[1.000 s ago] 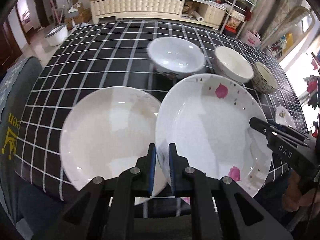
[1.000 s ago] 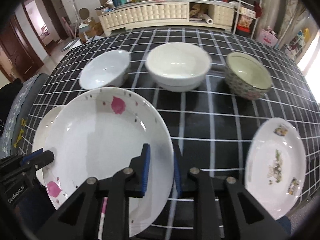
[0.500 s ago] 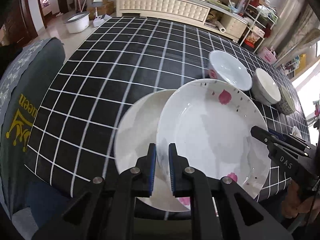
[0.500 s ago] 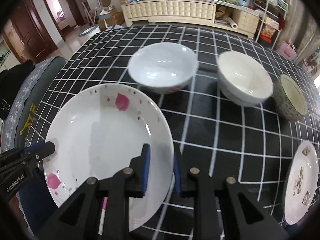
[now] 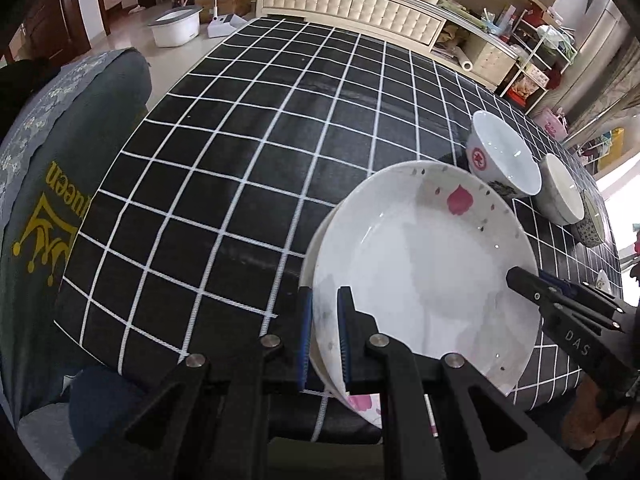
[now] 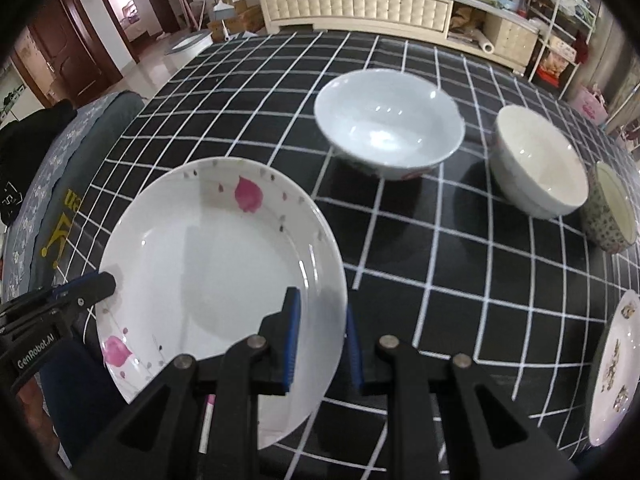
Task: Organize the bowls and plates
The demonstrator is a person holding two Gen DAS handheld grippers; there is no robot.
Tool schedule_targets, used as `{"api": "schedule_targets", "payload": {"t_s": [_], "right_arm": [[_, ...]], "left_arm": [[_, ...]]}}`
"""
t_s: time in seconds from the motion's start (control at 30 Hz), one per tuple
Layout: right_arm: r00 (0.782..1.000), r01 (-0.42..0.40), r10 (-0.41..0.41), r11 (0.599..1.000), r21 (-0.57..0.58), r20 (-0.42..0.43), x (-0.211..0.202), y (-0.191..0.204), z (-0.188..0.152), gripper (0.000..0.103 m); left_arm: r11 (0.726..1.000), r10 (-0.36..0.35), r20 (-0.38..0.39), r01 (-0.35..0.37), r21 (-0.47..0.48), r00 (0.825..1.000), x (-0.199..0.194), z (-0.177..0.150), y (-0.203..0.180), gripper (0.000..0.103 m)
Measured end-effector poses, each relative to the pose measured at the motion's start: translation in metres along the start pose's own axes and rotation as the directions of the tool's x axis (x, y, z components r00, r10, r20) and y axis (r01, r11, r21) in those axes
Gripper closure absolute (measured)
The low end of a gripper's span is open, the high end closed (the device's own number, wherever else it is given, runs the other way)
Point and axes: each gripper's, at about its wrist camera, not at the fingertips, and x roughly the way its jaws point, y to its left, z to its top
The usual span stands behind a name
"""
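Black cloth with a white grid (image 5: 248, 152) covers the table under both our tools, and a cream tufted cabinet (image 5: 352, 4) stands at its far end. Our left gripper (image 5: 322, 332) is closed on the near-left rim of the pink-petal plate (image 5: 424, 272), blue pads pressed to either face of the rim. Our right gripper (image 6: 320, 334) clamps the same plate (image 6: 216, 264) at its opposite edge, one pad over the rim and one under it. Just beneath the plate on our left tool's side, the edge of a plain white plate (image 5: 310, 256) peeks out; we cannot tell whether the two touch. Ahead of our right tool sit three bowls in a row: a white bowl with a red mark (image 6: 388, 120), then a cream bowl (image 6: 540, 160), then a speckled bowl (image 6: 610, 208). Off to that tool's right lies a small decorated plate (image 6: 614, 364). Left of our left tool, a grey cover with yellow lettering (image 5: 48, 184) drapes a seat
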Motion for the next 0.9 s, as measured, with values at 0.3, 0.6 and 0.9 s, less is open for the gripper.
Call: {"api": "schedule_targets", "payload": {"t_s": [0.3,0.6,0.9], "right_arm": [[1.0,0.028,-0.028,1.0,-0.006,0.011,0.002,0.007,0.002,0.077],[0.993,0.12,-0.12,0.992,-0.034,0.019,-0.023,-0.009,0.0,0.069],[0.974,0.172,-0.164,0.984,-0.037,0.155,-0.076,-0.032,-0.016,0.068]], "left_arm": [[1.0,-0.003,0.009,0.003,-0.001,1.0,-0.004,-0.002,0.011,0.093],[0.998,0.033,0.084,-0.037,0.046,0.996,-0.038,-0.003,0.005,0.084],[0.985,0.007,0.172,-0.037,0.169,0.985,-0.073,-0.011,-0.059,0.066]]}}
